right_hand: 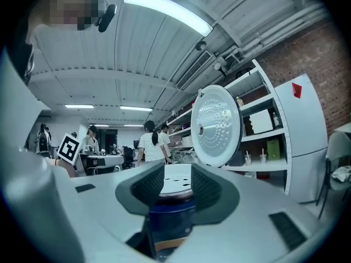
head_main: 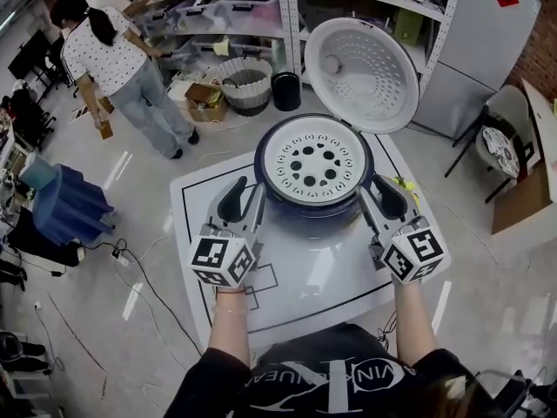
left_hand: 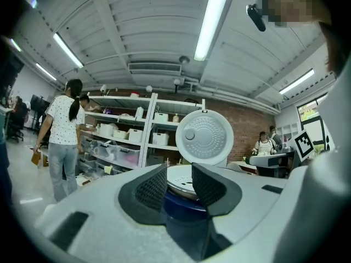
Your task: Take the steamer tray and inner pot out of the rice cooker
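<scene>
In the head view a dark blue rice cooker stands at the far middle of the white table, its lid swung up and back. A white steamer tray with round holes sits in its mouth and hides the inner pot. My left gripper is at the cooker's left flank and my right gripper at its right flank, both open. The left gripper frames the tray's rim, which lies beyond its pads. The right gripper likewise frames the tray above the blue body.
A person stands at the shelves at the back left. A blue bin sits on the floor at left, a basket and a black bin behind the table, a chair at right. Cables trail beside the table.
</scene>
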Motion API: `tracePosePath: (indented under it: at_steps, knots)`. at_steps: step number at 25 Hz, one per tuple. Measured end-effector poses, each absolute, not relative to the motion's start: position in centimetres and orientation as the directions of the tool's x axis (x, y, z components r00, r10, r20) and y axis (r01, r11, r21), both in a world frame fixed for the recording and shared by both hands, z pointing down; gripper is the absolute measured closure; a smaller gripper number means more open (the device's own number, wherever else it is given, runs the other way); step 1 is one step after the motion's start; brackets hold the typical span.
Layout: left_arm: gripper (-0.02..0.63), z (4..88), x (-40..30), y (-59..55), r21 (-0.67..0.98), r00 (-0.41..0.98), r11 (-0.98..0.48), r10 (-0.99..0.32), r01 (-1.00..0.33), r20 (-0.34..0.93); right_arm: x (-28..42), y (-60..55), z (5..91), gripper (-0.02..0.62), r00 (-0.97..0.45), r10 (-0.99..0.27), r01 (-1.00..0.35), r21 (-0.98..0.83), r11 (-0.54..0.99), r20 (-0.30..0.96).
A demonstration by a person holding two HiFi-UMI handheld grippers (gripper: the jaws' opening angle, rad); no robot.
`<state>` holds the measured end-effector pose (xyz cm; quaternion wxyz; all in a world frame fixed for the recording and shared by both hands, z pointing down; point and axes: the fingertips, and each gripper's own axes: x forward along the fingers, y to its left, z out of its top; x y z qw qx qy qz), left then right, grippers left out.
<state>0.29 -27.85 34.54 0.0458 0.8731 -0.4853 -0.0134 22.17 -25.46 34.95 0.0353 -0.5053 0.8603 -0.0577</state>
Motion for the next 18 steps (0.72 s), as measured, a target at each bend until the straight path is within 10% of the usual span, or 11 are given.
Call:
tracePosePath:
  at_steps: [18]
  knots:
    - [0.45, 35.9, 2.9, -35.5, 0.021, 0.476, -0.478, -0.867, -0.878, 0.149, 23.1, -36.6, 37.6, 0.431, -0.371, -0.847, -0.891, 0.111, 0.441, 0.381]
